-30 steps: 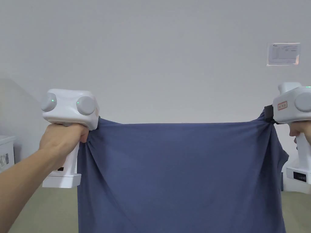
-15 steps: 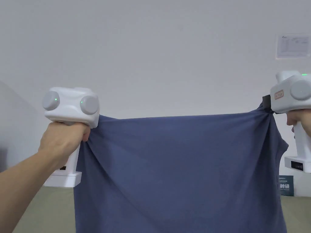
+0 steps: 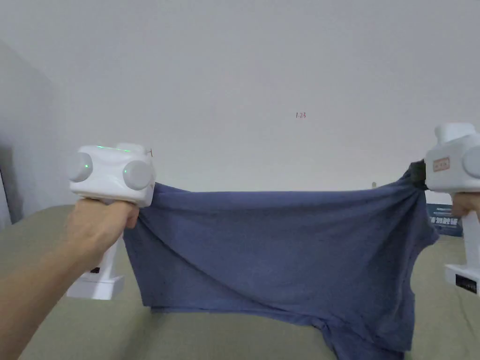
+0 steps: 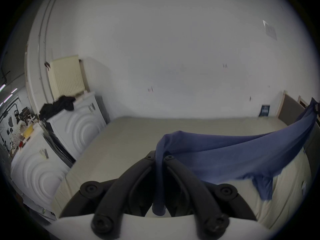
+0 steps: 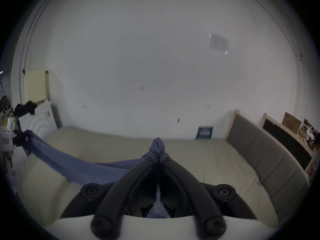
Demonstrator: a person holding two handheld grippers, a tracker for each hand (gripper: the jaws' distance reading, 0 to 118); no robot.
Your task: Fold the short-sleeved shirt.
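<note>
Both grippers — left [image 4: 159, 158], right [image 5: 158, 159] — pinch the blue shirt [image 3: 281, 248], stretched taut between them, hem sagging.

A beige bed [image 5: 199, 159] with a grey padded headboard [image 5: 263, 150] stands against a white wall [image 3: 243, 84], white washing machines [image 4: 76, 126] beside it carrying dark clothes [image 4: 57, 105].

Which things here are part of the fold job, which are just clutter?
Job:
- blue shirt, stretched between both grippers
- left gripper, shut on the shirt
- right gripper, shut on the shirt
- beige bed surface, under the shirt

Lying about:
- dark clothes on the white appliances
- blue sign against the wall
- cardboard box
</note>
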